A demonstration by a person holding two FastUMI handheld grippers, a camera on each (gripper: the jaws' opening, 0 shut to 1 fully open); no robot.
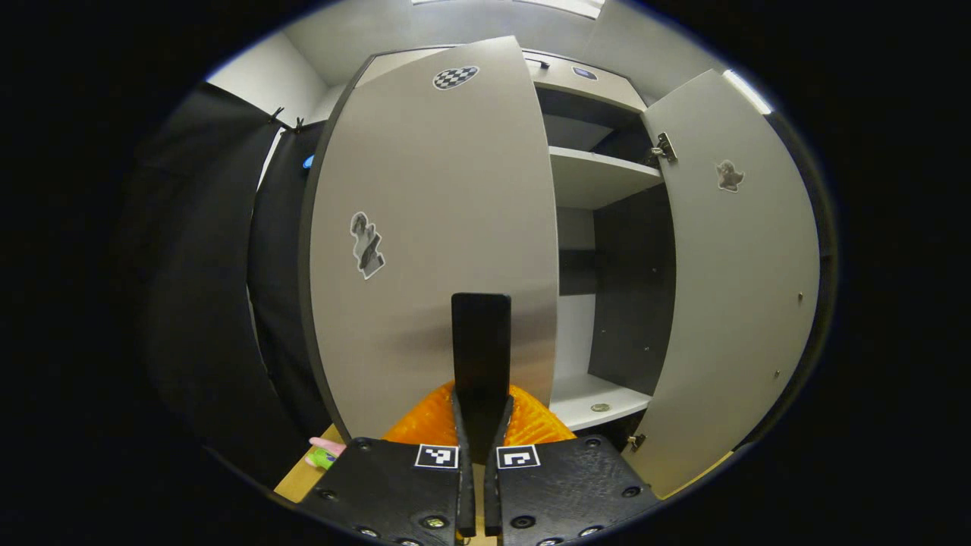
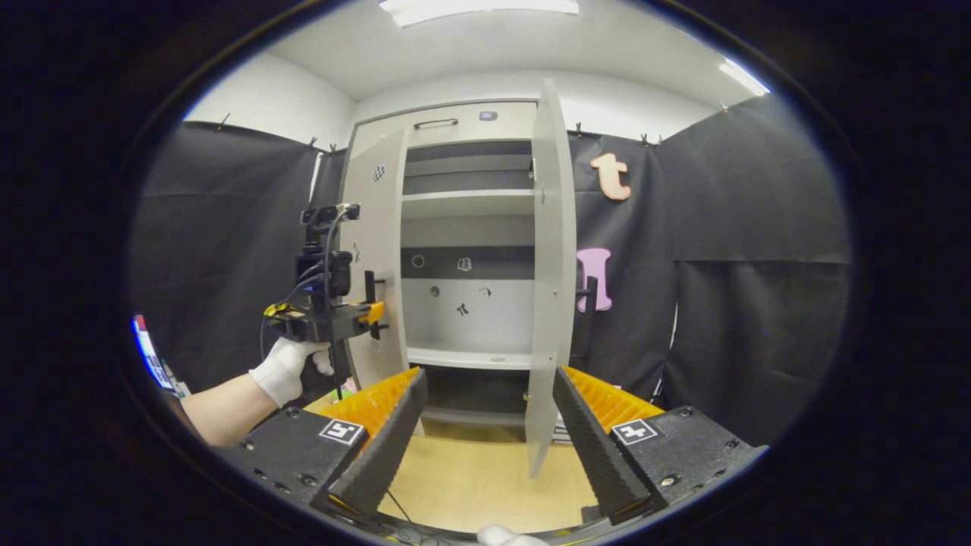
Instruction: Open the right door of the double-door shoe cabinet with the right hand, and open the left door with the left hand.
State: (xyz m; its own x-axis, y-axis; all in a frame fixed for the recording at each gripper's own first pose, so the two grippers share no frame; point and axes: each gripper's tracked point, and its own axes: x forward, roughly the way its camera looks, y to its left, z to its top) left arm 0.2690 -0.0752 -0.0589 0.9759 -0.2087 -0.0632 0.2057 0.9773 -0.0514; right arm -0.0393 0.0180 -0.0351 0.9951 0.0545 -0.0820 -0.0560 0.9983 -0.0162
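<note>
Grey left door (image 1: 432, 250) hiding cabinet's left half, left hand-held gripper (image 1: 480, 303) pressed together, right hand-held gripper (image 2: 489, 379) spread.

White glove (image 2: 284, 369) (bare forearm), checkered markers

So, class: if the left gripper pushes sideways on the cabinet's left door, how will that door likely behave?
The left door looks like a flat rigid panel, so it should probably swing on its hinges rather than bend. Its smooth face may let the left gripper slip. The right door already stands wide open, suggesting easy swinging.
</note>
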